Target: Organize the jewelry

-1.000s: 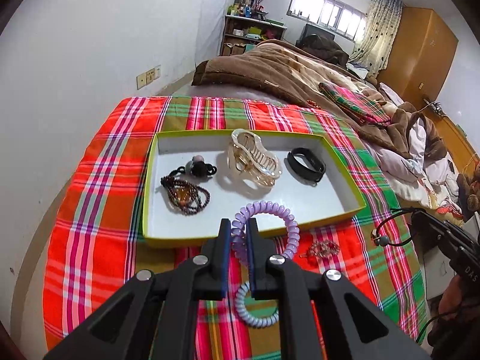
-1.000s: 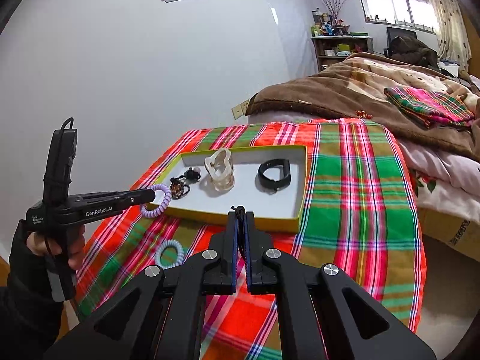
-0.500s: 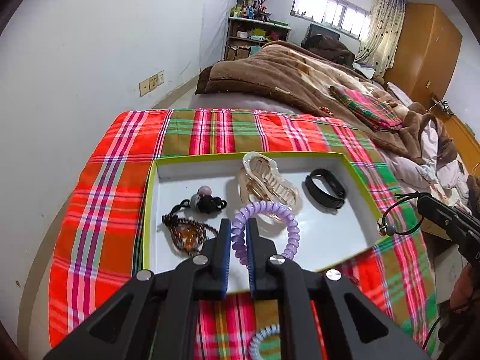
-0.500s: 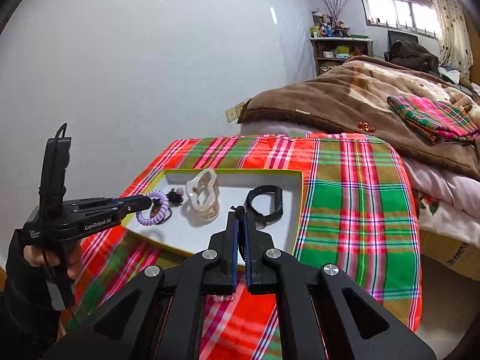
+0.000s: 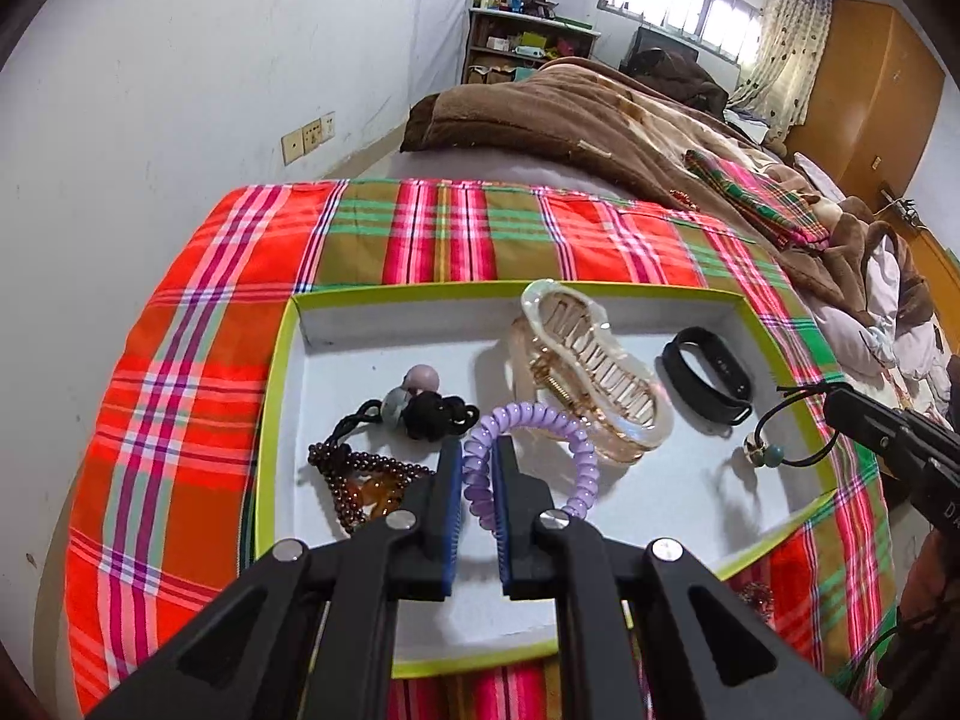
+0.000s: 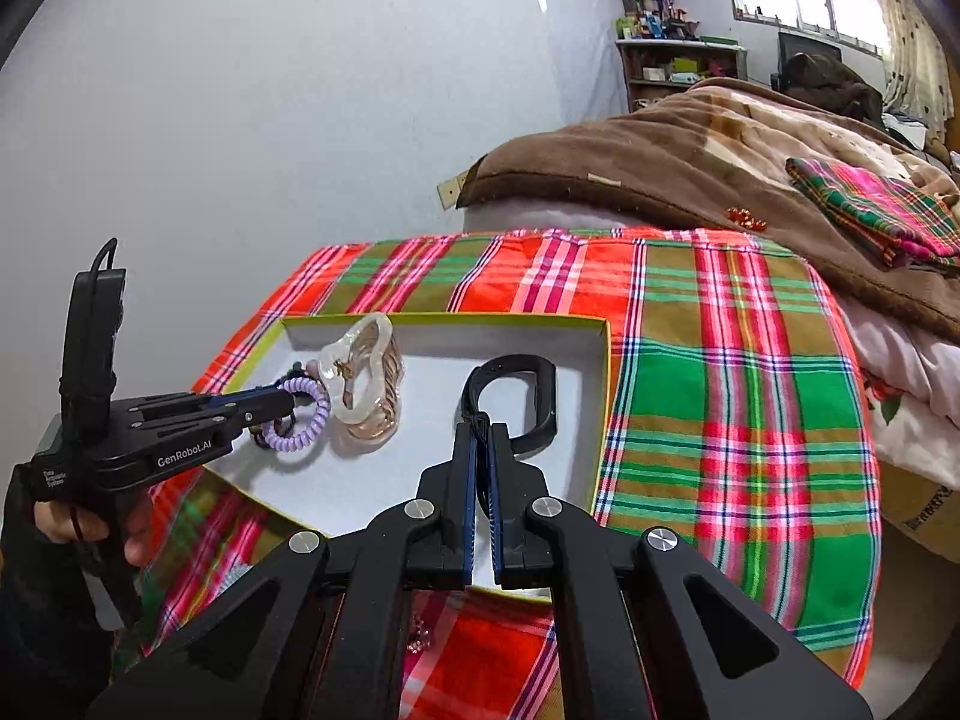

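A white tray with a lime-green rim [image 5: 277, 360] lies on a plaid cloth. In it are a clear claw hair clip [image 5: 591, 372], a black wristband [image 5: 711, 373], a black hair tie with beads [image 5: 423, 405] and a brown bead bracelet [image 5: 366, 480]. My left gripper [image 5: 478, 462] is shut on a purple spiral hair tie [image 5: 576, 456] above the tray; it also shows in the right wrist view [image 6: 282, 402]. My right gripper [image 6: 483, 438] is shut on a thin black elastic hair tie with beads [image 5: 765, 451], held over the tray's right side.
The red, green and pink plaid cloth [image 5: 180, 360] covers the bed end. A small sparkly brooch [image 6: 418, 636] lies on the cloth in front of the tray. A brown blanket [image 6: 690, 162] and folded plaid cloth [image 6: 876, 204] lie behind. A white wall stands at left.
Both grippers have moved forward over the tray with their hair ties. The pale spiral tie on the cloth has dropped out of view.
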Motion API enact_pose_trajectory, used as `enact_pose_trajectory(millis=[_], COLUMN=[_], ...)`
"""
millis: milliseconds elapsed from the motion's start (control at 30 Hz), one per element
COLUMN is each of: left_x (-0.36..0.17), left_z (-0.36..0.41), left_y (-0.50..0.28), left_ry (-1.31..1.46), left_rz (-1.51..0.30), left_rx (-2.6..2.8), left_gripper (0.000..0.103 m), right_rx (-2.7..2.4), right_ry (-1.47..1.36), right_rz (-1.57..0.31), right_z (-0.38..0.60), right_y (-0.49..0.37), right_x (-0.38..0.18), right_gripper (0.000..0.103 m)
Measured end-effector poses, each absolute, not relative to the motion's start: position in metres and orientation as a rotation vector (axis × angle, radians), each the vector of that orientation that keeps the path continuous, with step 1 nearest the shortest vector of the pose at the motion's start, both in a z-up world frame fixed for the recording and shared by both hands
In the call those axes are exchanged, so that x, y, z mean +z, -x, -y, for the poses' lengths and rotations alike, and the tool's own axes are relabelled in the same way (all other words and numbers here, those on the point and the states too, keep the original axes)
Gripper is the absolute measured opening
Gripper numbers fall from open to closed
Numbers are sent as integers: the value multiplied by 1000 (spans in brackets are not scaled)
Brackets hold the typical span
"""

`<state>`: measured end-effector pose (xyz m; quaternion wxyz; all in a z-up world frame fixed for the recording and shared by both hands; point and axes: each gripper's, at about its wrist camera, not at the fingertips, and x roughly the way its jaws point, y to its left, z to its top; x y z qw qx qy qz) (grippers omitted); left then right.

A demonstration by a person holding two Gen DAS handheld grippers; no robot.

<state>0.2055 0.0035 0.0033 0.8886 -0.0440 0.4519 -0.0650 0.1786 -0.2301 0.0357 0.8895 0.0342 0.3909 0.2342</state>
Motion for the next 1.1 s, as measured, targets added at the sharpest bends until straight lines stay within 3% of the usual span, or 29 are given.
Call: enact_pose_trajectory(millis=[867, 1000, 1100], left_x=[-10, -11, -10], left_z=[-6, -4, -3], left_y=[-211, -210, -209], left_ry=[100, 92, 95], left_rz=[-964, -964, -964], left_rx=[-123, -123, -126], left_gripper=[11, 13, 23], right_rx=[456, 445, 449], right_ry=[13, 33, 38], right_rz=[-891, -895, -890], right_z=[217, 215, 214], right_y=[-189, -190, -190], right_x=[4, 2, 2], right_gripper=[3, 4, 10])
